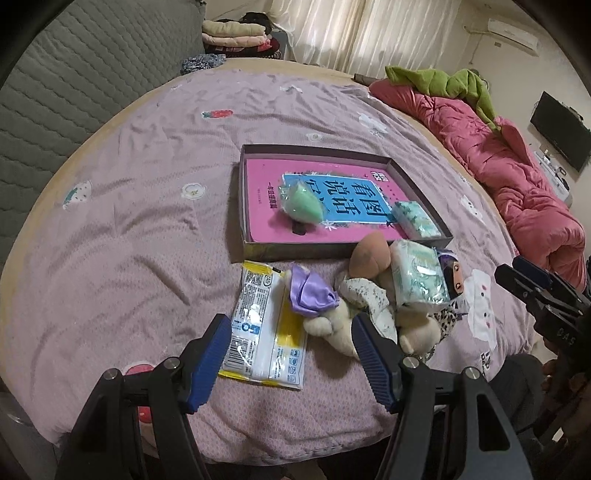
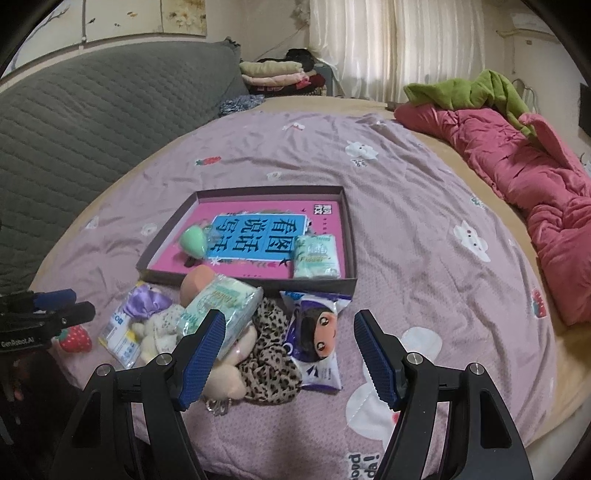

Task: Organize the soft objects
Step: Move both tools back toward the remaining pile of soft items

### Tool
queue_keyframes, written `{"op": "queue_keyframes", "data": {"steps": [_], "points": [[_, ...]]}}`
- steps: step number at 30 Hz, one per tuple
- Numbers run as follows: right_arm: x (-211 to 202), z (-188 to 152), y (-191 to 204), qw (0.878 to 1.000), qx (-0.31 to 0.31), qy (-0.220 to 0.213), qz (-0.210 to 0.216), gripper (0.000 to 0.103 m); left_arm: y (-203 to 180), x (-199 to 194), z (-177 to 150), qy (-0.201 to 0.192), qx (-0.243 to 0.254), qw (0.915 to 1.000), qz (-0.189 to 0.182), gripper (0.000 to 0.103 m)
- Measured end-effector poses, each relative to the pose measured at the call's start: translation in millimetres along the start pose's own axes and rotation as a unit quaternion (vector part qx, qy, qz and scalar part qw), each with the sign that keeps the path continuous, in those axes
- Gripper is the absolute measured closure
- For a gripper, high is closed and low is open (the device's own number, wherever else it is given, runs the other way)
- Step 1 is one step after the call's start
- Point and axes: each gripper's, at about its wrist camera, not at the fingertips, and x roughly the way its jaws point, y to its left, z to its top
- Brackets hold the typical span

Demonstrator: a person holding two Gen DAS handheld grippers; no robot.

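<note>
A shallow box [image 1: 258, 251] [image 2: 349, 236] with a pink and blue book in its bottom lies on the bed, holding a green sponge [image 1: 301, 206] [image 2: 194, 242] and a tissue pack [image 1: 415, 219] [image 2: 317, 256]. In front of it is a heap: a yellow-white packet [image 1: 264, 336] [image 2: 118, 339], purple satin piece [image 1: 310, 293] [image 2: 142, 301], plush toy [image 1: 332, 328] [image 2: 155, 334], second tissue pack [image 1: 419, 278] [image 2: 218, 308], leopard cloth [image 2: 271, 362] and cartoon-face wipes pack [image 2: 317, 339] [image 1: 456, 280]. My left gripper [image 1: 290, 358] is open above the yellow packet. My right gripper [image 2: 290, 358] is open over the wipes pack.
The lilac printed bedspread [image 1: 129, 221] [image 2: 424, 206] covers the bed. A pink duvet [image 1: 517, 177] [image 2: 517, 166] with a green cloth [image 1: 443, 83] [image 2: 472, 90] lies along the right. A grey quilted headboard [image 1: 74, 92] [image 2: 74, 129] stands at the left, folded clothes [image 1: 232, 35] [image 2: 273, 72] behind.
</note>
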Motion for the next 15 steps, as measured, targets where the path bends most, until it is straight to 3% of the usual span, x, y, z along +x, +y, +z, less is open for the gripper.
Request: {"op": "queue_keyframes", "data": {"steps": [15], "points": [[17,-10,27,0.999,-0.016,0.024,0.027,0.029,11,27,-17,0.035,0.005,0.9991,0.021,0.036]]}}
